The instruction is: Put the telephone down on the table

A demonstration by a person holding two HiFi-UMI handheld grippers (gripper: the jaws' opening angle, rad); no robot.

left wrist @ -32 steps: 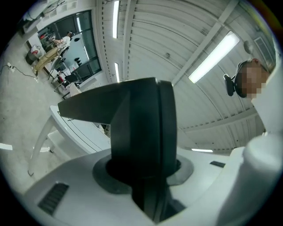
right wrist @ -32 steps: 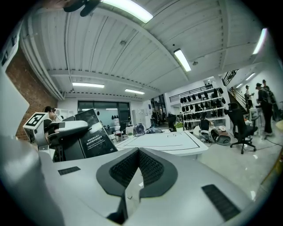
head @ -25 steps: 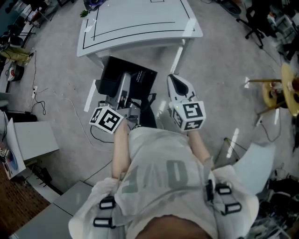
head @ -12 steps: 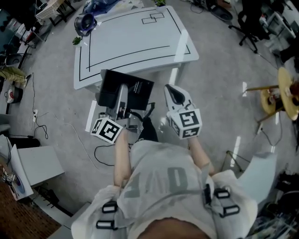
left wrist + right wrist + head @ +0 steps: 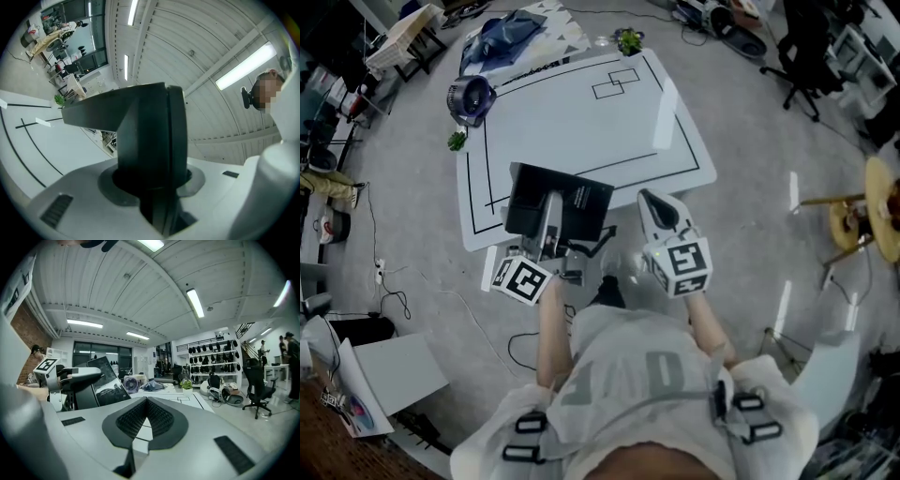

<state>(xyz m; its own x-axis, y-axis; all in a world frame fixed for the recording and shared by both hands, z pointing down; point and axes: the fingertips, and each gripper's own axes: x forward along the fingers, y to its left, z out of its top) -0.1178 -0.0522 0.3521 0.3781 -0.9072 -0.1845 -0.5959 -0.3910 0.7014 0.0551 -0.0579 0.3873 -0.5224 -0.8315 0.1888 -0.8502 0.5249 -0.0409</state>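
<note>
The telephone (image 5: 558, 202) is a flat black unit, and my left gripper (image 5: 550, 223) is shut on it, holding it over the near edge of the white table (image 5: 581, 122). In the left gripper view the black telephone (image 5: 150, 136) fills the gap between the jaws and hides what lies ahead. My right gripper (image 5: 656, 204) is beside it to the right, shut and empty, its ribbed pads (image 5: 159, 416) meeting at the tip. The right gripper view shows the telephone (image 5: 105, 380) off to its left and the table (image 5: 180, 401) ahead.
A dark round fan (image 5: 469, 97), a blue cloth (image 5: 506, 33) and a small plant (image 5: 628, 40) sit at the table's far end. Black lines mark the tabletop. An office chair (image 5: 806, 37), a yellow stool (image 5: 867, 192), floor cables (image 5: 384, 281) and a grey box (image 5: 394, 370) surround it.
The person has walked up to the table with both grippers. The telephone, earlier over the floor short of the table, now hangs over the table's near edge. Both grips look the same.
</note>
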